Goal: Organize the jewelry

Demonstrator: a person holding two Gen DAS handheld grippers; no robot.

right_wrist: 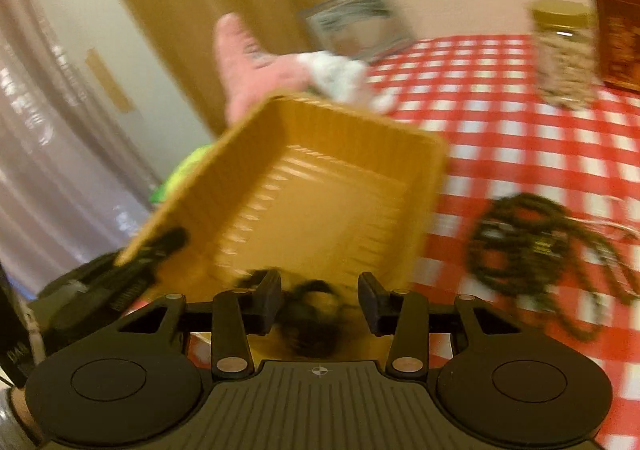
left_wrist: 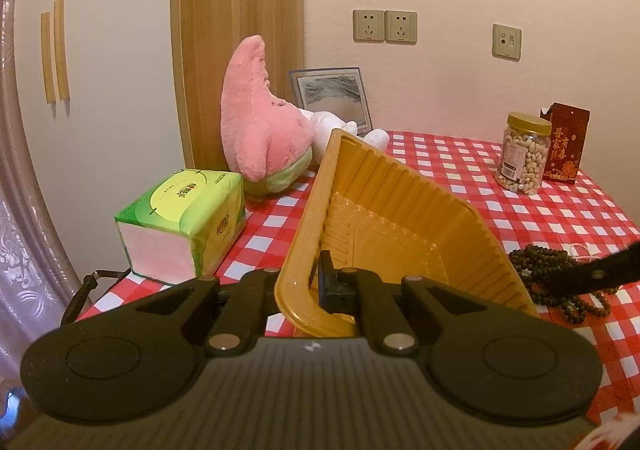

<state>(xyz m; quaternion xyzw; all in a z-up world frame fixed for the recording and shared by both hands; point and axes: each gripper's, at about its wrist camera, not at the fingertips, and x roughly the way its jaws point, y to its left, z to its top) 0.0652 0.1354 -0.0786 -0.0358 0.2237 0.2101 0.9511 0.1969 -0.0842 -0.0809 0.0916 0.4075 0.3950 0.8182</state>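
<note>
The yellow ribbed plastic tray (left_wrist: pixel 400 218) serves as the landmark. At its near-left rim the left claw (left_wrist: pixel 320 282) is clamped fully shut on the wall, one finger inside and one outside, and holds the tray tipped up on edge so that its open face turns toward the right. In the left wrist view its long axis runs from the clamped near corner up and away toward the pink plush star (left_wrist: pixel 260 118), which sits behind the tray's far end.

Over the tray's near wall the right claw (right_wrist: pixel 320 300) stands partly open, nothing pressed between its fingers. Just below the gap lies a dark blurred clump (right_wrist: pixel 310 314), apparently a string of beads; whether it has already landed in the tray or is still falling I cannot tell, as the right wrist view is smeared.

To the right of the tray, on the red-checked counter (left_wrist: pixel 520 210), a heap of dark prayer beads (left_wrist: pixel 560 278) lies in loose coils, touching nothing of the tray. A thin pale cord seems to lie just beyond it, too faint to name.

So I judge the task part done: one piece looks delivered or nearly so, while the larger heap is not yet gathered into the tray.
</note>
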